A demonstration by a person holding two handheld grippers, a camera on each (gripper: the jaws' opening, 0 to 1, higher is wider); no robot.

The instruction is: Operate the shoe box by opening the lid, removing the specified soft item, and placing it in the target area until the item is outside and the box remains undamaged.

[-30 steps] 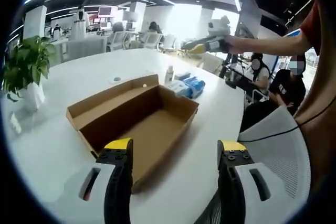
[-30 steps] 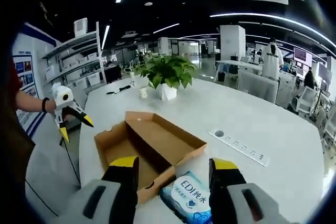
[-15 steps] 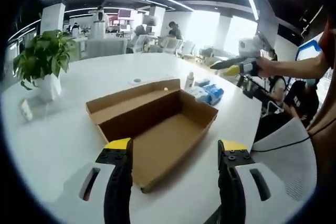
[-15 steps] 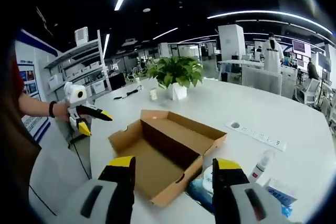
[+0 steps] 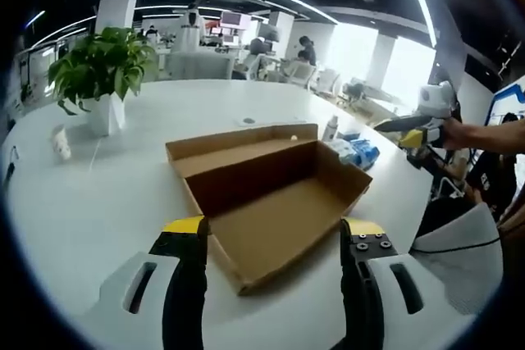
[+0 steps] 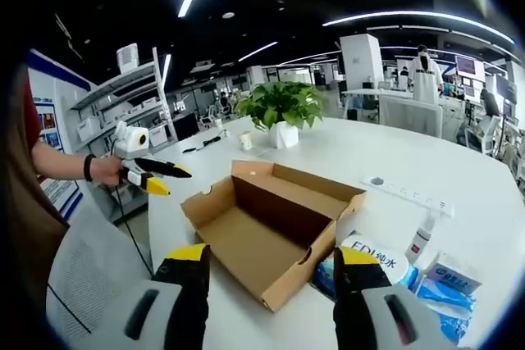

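Observation:
An open brown cardboard shoe box (image 5: 271, 194) (image 6: 275, 223) lies on the white table with its lid folded back and nothing visible inside. Blue and white soft packs (image 6: 373, 260) (image 5: 357, 153) rest on the table beside the box's far end. My left gripper (image 5: 271, 239) is open, held above the near corner of the box with nothing between its jaws. My right gripper (image 6: 267, 268) is open too, hovering over the box's other end and empty. Each gripper also appears in the other's view: the right gripper (image 5: 418, 130) and the left gripper (image 6: 148, 176), both held in a hand beside the table.
A potted plant (image 5: 102, 71) (image 6: 280, 108) stands on the table beyond the box. A small bottle (image 6: 422, 239) and another blue pack (image 6: 451, 280) sit near the soft packs. A power strip (image 6: 406, 194) is set in the tabletop. A white mesh chair (image 5: 459, 252) is close by.
Both views have swung round the box, so the cameras moved. The box and packs stay put on the table. Both grippers remain open and empty.

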